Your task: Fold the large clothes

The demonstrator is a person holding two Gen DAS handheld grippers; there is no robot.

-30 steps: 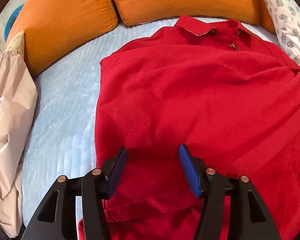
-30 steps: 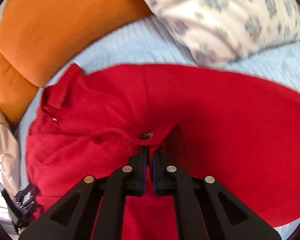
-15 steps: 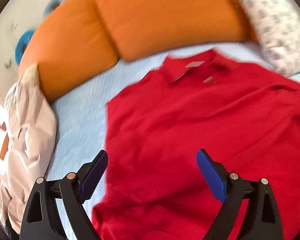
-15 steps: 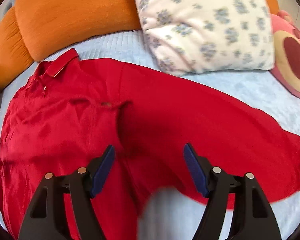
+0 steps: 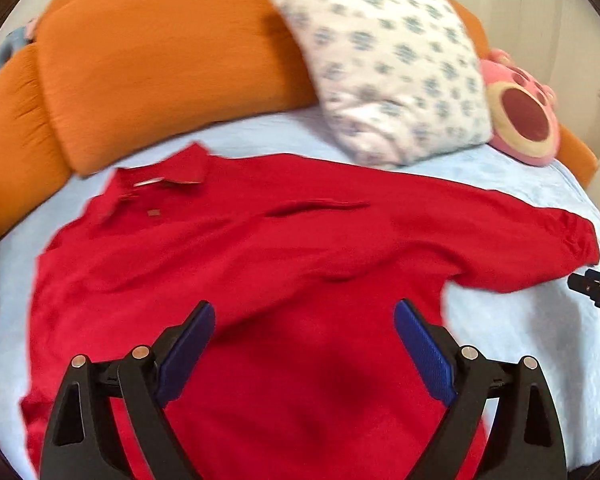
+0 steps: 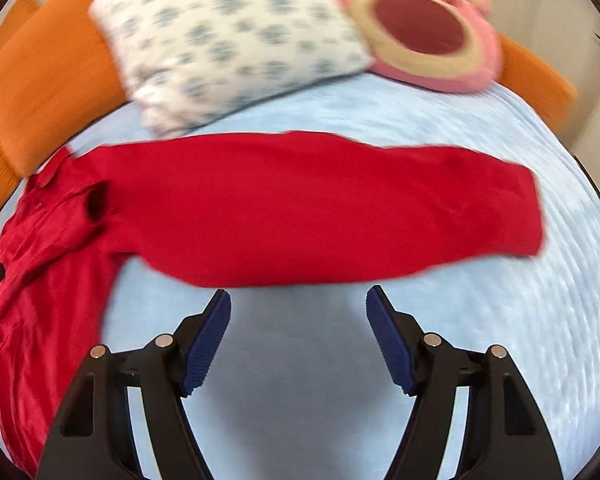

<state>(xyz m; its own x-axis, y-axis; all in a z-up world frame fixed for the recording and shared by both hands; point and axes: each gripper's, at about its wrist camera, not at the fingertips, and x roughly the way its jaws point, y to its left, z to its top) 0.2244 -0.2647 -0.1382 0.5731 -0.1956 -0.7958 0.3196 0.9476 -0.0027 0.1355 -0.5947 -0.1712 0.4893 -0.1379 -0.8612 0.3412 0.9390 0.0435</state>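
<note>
With both my left gripper (image 5: 304, 344) and right gripper (image 6: 298, 330) spread wide and empty, I'd pinch the red shirt's (image 5: 260, 280) sleeve (image 6: 340, 208) cuff at two o'clock (fabric slips easily) and sweep it inward.

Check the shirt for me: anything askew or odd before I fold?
Nothing damaged. The red shirt lies on the blue bedspread with one long sleeve stretched out sideways, and there is a small raised crease near the chest. Both grippers, left and right, are open and empty.
</note>
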